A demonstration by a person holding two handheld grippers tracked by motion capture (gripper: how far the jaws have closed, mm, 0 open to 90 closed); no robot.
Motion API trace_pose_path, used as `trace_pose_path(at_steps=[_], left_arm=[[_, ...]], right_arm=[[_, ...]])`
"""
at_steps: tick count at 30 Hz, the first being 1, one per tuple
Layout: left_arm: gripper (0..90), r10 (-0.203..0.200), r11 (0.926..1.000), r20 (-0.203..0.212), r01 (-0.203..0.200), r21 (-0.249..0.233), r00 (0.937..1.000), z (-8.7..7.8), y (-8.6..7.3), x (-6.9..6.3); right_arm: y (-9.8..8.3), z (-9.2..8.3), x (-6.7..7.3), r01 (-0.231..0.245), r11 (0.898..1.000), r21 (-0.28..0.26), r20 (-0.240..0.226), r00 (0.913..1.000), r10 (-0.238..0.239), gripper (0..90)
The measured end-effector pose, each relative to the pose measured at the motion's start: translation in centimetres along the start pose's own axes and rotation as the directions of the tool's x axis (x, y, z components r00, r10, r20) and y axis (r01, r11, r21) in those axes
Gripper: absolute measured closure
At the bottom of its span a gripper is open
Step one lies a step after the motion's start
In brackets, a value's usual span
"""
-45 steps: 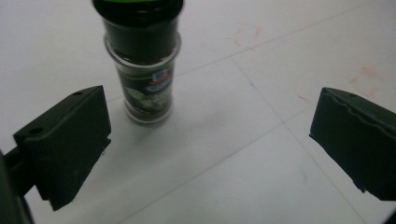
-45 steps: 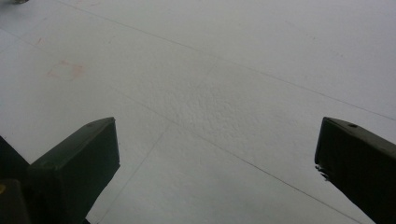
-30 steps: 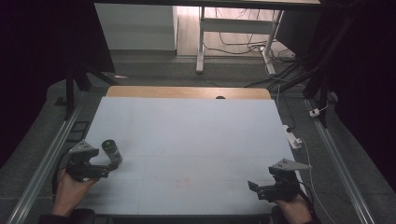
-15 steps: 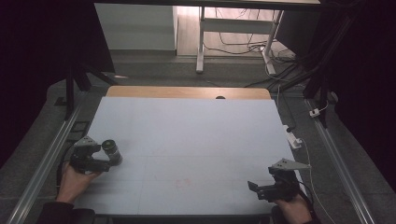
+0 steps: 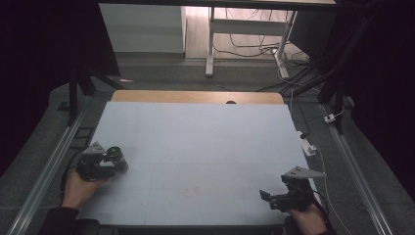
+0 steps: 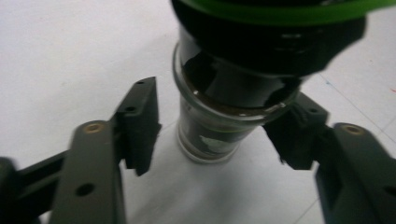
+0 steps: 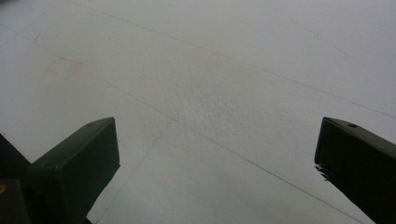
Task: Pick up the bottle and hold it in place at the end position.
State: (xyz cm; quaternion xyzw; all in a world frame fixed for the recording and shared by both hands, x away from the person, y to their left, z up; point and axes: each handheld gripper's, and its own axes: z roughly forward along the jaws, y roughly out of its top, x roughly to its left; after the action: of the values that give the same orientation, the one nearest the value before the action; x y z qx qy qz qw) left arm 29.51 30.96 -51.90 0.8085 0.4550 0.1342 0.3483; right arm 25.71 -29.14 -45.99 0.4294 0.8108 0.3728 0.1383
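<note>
A small glass jar (image 5: 116,155) with dark contents and a black lid ringed in green stands on the pale table sheet (image 5: 205,142) near its left edge. My left gripper (image 5: 115,164) lies low beside it, held by a hand. In the left gripper view the jar (image 6: 233,88) stands upright between the jaws of the left gripper (image 6: 217,130); the left jaw is clear of the glass and the right jaw's tip is close behind the rim. My right gripper (image 5: 268,197) rests at the front right, and in its own view the right gripper (image 7: 215,154) is open wide over bare sheet.
A wooden strip (image 5: 195,97) borders the table's far edge. Metal rails run along the left side (image 5: 49,166) and the right side (image 5: 362,181). A white plug block (image 5: 307,147) with a cable lies just off the right edge.
My left gripper has slid slightly forward and right, closer around the jar. The jar has barely shifted. The right gripper has not moved.
</note>
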Motion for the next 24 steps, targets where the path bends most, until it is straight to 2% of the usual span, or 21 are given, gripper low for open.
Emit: trace_pose_path(at_steps=[4,7,17,24], left_arm=[[50.4,0.004,1.0000,0.015,-0.004,-0.002,0.9999,-0.1,0.0,-0.1],[52.5,0.022,0.9998,-0.008,-0.022,0.004,0.9997,-0.2,0.0,-0.3],[53.3,0.038,0.9991,-0.032,-0.037,0.019,0.9988,-0.3,0.2,-0.6],[53.4,0.043,0.9991,-0.013,-0.043,-0.001,0.9990,-0.6,0.8,-1.2]], right_arm=[[0.0,0.0,0.0,0.001,1.000,0.000,0.000,1.0000,-0.001,0.0],[0.0,0.0,0.0,0.002,1.000,0.000,-0.001,1.0000,-0.002,0.0],[0.0,0.0,0.0,0.002,1.000,0.000,-0.001,1.0000,-0.002,0.0],[0.0,0.0,0.0,0.002,1.000,0.000,-0.002,1.0000,-0.002,0.0]])
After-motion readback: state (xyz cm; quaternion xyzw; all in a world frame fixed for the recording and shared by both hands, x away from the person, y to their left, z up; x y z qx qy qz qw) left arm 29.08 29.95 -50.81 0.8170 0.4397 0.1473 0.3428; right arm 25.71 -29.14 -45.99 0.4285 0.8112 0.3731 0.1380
